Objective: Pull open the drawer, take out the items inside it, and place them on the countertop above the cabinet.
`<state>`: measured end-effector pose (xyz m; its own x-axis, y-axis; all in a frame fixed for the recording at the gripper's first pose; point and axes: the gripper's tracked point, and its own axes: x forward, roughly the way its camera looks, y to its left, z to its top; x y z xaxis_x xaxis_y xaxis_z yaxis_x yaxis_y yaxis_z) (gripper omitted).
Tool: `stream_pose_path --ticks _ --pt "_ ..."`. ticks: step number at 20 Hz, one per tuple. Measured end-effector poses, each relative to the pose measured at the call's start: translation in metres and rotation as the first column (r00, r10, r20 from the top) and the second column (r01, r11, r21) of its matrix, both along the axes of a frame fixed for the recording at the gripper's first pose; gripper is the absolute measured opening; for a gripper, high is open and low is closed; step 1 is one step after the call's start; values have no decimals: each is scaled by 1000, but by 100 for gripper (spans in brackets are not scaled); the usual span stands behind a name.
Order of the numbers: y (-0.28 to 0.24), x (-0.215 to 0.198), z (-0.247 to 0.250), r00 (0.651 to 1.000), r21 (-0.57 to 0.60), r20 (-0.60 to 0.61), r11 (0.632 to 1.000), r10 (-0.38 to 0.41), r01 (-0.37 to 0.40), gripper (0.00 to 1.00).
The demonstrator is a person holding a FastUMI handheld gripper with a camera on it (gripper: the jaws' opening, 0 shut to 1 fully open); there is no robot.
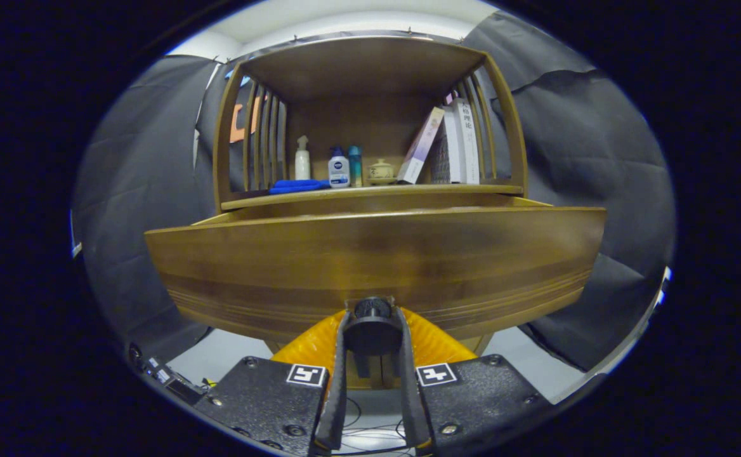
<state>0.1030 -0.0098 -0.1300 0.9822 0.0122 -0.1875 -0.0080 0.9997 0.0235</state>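
Observation:
The wooden drawer front (377, 260) stands pulled out from the cabinet, its top rim below the countertop (370, 193). A round dark knob (372, 309) sits low on the drawer front, and my gripper (372, 317) is shut on it, one finger on each side. The drawer's inside is hidden behind its front panel. On the countertop stand a white pump bottle (302, 160), a white bottle with a blue cap (339, 169), a teal bottle (355, 166) and a small lidded jar (381, 171). A blue cloth (299, 186) lies at the counter's front left.
Several books (450, 146) lean at the right of the shelf space, between slatted wooden side rails (262, 136). A shelf top (364, 70) roofs the countertop. An orange ribbed object (434, 343) shows under the drawer behind my fingers. Cables lie on the pale floor (218, 355).

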Motion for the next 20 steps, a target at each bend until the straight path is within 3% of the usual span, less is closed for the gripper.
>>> stream_pose_path --ticks 10,20 --pt "2 -36 -6 1000 2 -8 1000 10 -10 39" --pt "1 -45 -10 999 -13 -44 1000 28 -28 39"
